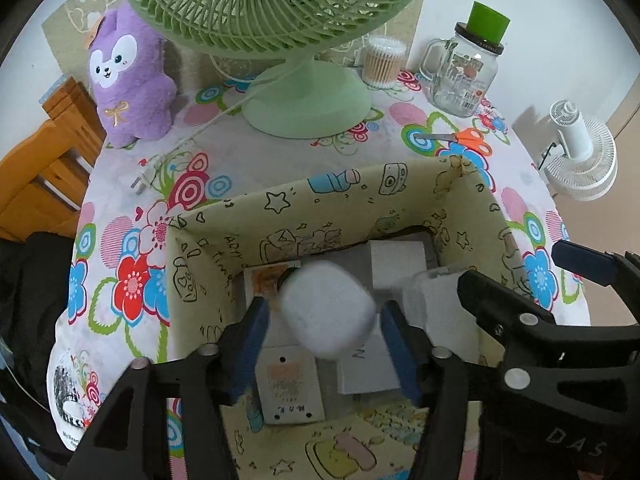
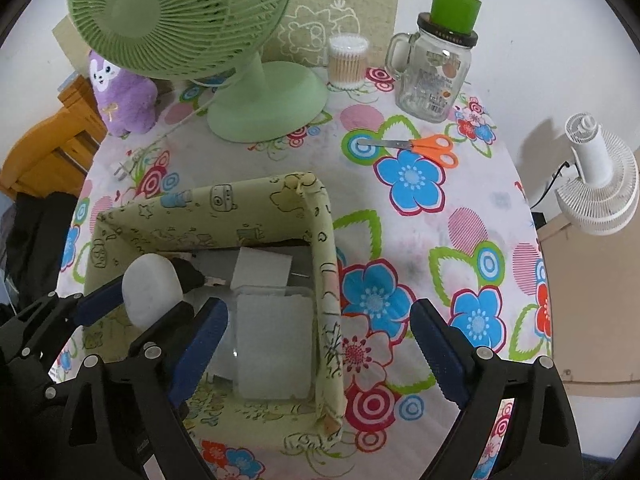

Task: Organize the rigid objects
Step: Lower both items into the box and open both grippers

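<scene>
While both tools hang steeply over the fabric storage box [image 1: 336, 216] on the floral worktop [image 2: 440, 216], the left tool [image 1: 322, 344] has a white rounded block [image 1: 328, 314] between its blue pads [image 1: 250, 344], blurred; small gaps show on both sides of it, so the pads look spread clear of it rather than pinching it. In the right wrist view the same block [image 2: 151, 294] sits between the left tool's pads above the box's left half. Right tool [image 2: 316, 346] is spread wide with nothing in it: its left finger is over the box interior, its right finger outside the box wall over the worktop. Just ahead of it inside the box lies a clear plastic container [image 2: 274, 344]. Also in the box: a white flat piece [image 2: 264, 270] toward the far wall and a printed card [image 1: 290, 388] on the bottom; other contents too blurred to tell. Behind the box on the worktop: green desk fan [image 1: 308, 96], purple plush toy [image 1: 128, 80] at the left, cotton swab tub [image 1: 382, 62], glass mug jar [image 1: 464, 76] with a green cup [image 1: 488, 22] on its lid, orange-handled scissors [image 2: 424, 146] lying flat, well apart from the box. White fan [image 2: 600, 184] stands off the worktop at right. Wooden chair [image 1: 44, 168] at the left edge.
</scene>
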`<state>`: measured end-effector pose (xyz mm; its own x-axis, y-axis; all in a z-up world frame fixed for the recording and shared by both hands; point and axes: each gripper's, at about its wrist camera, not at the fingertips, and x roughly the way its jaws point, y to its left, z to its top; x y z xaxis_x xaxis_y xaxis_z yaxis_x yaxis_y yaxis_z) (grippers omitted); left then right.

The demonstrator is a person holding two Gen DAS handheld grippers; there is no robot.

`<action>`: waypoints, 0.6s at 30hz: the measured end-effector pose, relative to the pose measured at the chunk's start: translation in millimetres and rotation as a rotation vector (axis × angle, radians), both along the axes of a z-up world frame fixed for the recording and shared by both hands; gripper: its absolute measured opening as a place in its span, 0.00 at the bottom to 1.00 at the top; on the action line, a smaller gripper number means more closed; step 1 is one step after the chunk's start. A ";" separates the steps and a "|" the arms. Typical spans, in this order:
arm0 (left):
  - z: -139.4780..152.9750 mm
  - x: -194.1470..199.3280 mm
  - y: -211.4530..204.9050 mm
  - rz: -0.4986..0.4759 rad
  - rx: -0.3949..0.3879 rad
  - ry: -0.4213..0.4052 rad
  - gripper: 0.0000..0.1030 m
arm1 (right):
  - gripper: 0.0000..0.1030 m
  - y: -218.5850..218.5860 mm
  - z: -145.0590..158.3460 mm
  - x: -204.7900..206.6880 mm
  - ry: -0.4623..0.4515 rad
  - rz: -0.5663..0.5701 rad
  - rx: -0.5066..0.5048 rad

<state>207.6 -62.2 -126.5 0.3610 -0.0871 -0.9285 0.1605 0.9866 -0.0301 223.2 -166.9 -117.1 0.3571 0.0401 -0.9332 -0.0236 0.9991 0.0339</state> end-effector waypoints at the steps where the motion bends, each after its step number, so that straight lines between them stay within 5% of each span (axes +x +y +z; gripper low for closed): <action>1: -0.5 0.4 0.8 0.003 0.006 -0.003 0.71 | 0.92 -0.7 -1.3 1.1 0.004 0.001 0.000; 4: 0.1 -0.7 5.0 0.014 0.022 -0.009 0.82 | 0.92 -0.9 -3.4 2.3 0.009 0.006 0.009; 18: 24.1 -25.4 11.8 0.000 0.047 -0.051 0.97 | 0.91 3.0 5.7 -13.0 -0.002 0.000 0.030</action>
<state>182.2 -50.4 -102.3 0.4075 -0.0438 -0.9121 0.1611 0.9866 0.0246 210.1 -163.9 -111.4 0.3590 0.0680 -0.9309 -0.0233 0.9977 0.0639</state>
